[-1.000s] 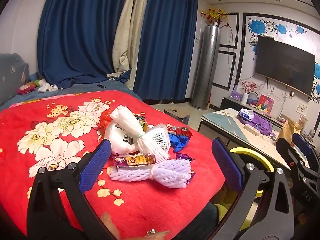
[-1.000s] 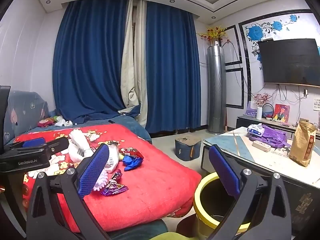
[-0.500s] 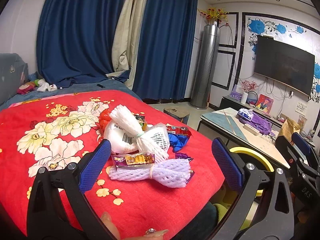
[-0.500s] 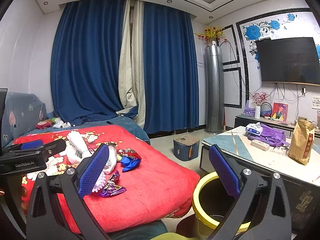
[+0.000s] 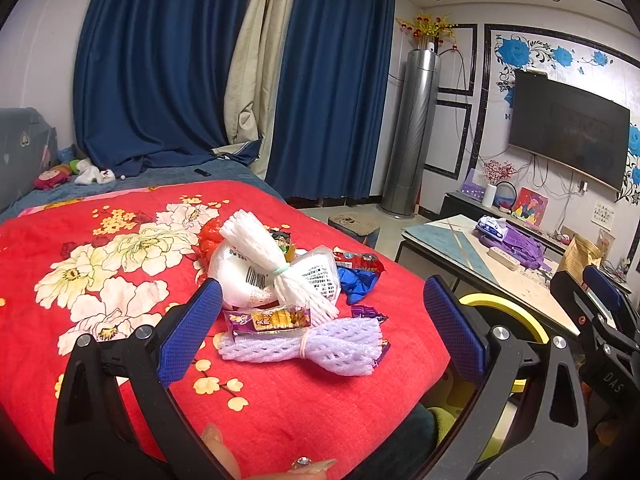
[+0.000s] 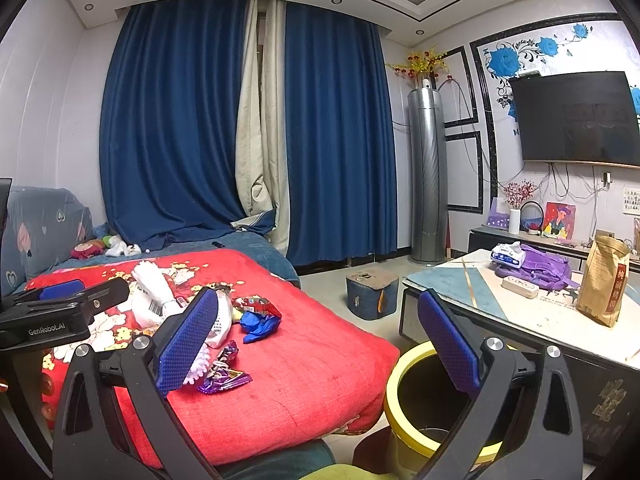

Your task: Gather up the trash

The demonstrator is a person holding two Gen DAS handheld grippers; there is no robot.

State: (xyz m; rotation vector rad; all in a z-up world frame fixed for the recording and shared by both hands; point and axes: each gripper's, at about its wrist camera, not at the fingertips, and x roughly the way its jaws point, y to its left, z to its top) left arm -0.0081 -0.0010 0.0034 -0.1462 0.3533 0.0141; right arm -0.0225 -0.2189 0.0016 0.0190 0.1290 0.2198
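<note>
A pile of trash lies on the red flowered bed cover: a lilac foam net, a snack wrapper, a white foam net, a white plastic bag, a blue wrapper and a red net. My left gripper is open and empty, just above the lilac net. My right gripper is open and empty, to the right of the pile, above the bed edge. A yellow-rimmed bin stands on the floor below it; it also shows in the left wrist view.
A low table at right holds a brown paper bag, a purple bag and a power strip. A small stool stands on the floor beyond the bed. Blue curtains and a TV are behind.
The right gripper's view has tilted up slightly. The left gripper has barely moved. The trash has not moved.
</note>
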